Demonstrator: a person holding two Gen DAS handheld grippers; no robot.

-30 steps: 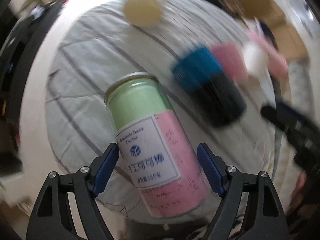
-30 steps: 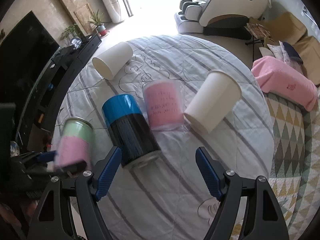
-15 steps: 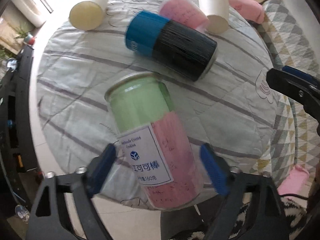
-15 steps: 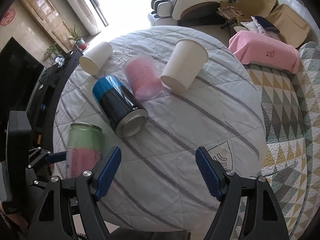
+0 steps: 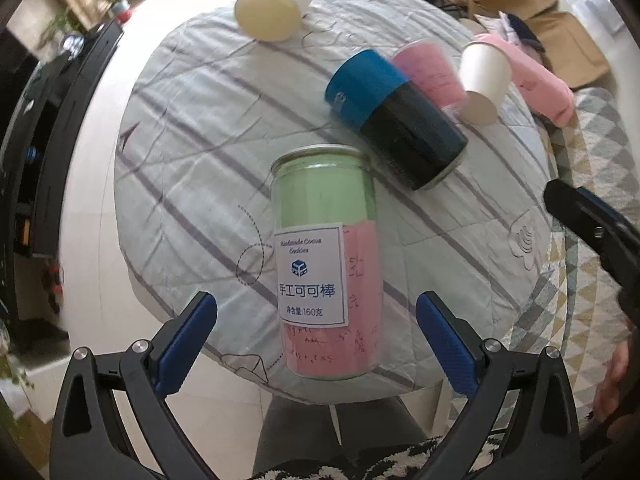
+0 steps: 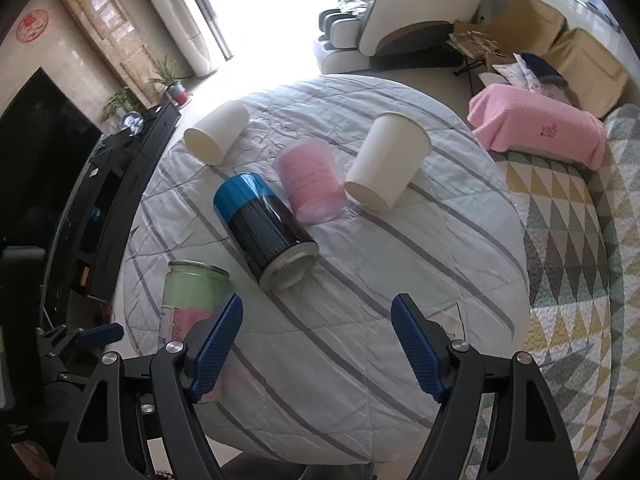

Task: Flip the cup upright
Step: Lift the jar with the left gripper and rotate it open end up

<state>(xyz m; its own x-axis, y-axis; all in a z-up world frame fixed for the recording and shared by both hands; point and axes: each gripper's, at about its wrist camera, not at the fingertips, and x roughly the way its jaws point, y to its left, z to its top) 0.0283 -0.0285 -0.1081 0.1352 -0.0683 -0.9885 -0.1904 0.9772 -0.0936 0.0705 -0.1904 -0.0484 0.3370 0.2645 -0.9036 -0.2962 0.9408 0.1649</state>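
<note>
Round table [image 6: 420,264] with striped cloth. Green-pink jar [image 5: 326,264] stands upright near the table's front-left edge. Blue-black can [image 6: 264,232], pink cup [image 6: 310,180] and two white cups lie tipped mid-table. Left tool [image 5: 316,322] spread wide around jar, pads clear. Right tool [image 6: 316,344] spread wide, holding nothing.

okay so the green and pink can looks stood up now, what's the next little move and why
Probably back the left gripper straight away from the green and pink can. Its jaws are open with gaps on both sides, and the can stands upright near the table edge, so a sideways move could knock it. The black and blue can on its side comes next.
</note>
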